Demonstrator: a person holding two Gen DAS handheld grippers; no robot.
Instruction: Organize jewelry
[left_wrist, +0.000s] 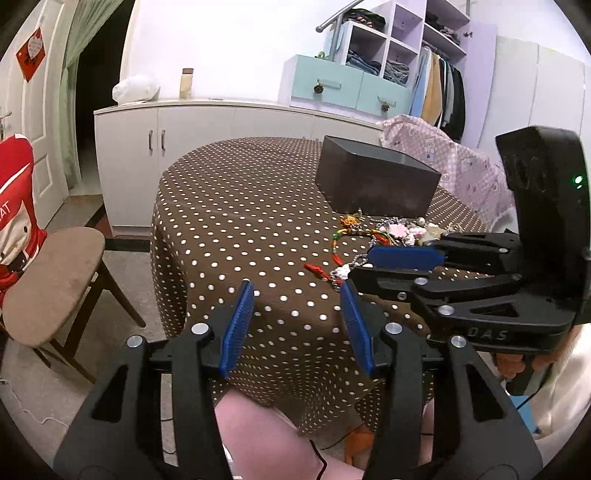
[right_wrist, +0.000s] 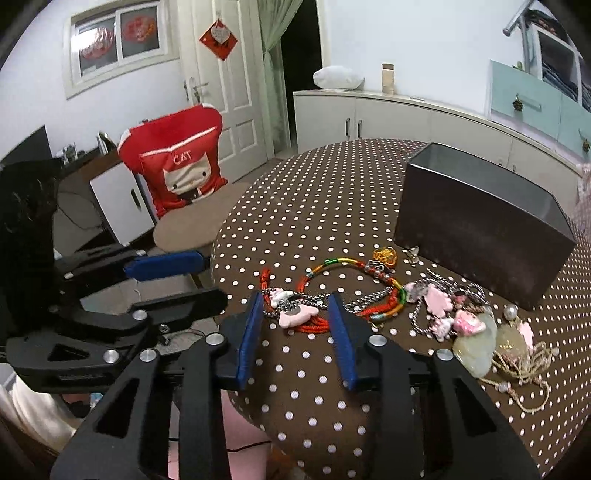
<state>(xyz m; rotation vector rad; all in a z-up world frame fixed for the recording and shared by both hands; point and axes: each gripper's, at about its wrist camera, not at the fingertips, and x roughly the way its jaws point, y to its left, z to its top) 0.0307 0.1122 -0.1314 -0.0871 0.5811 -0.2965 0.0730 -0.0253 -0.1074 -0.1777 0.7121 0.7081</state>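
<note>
While both tools hover over the near edge of the polka-dot bench (right_wrist: 295, 206), the right hand-held gripper (right_wrist: 295, 325) has its blue pads spread wide with nothing between them, and the left hand-held gripper (left_wrist: 295, 317) is likewise spread and empty, off to the right one's left. Just ahead of the right hand-held gripper's fingertips lies the jewelry pile (right_wrist: 406, 306): a red cord with pale pink charms (right_wrist: 295, 317) closest, a multicoloured braided bracelet (right_wrist: 354, 266) just beyond it, and pink and pale green pendants (right_wrist: 472, 332) tangled with chains to the right. Farther ahead and to the right, a dark open box (right_wrist: 480, 236) stands on the bench, just behind the pile. Beyond the bench's left side a chair with a red cover (right_wrist: 177, 173) shows.
</note>
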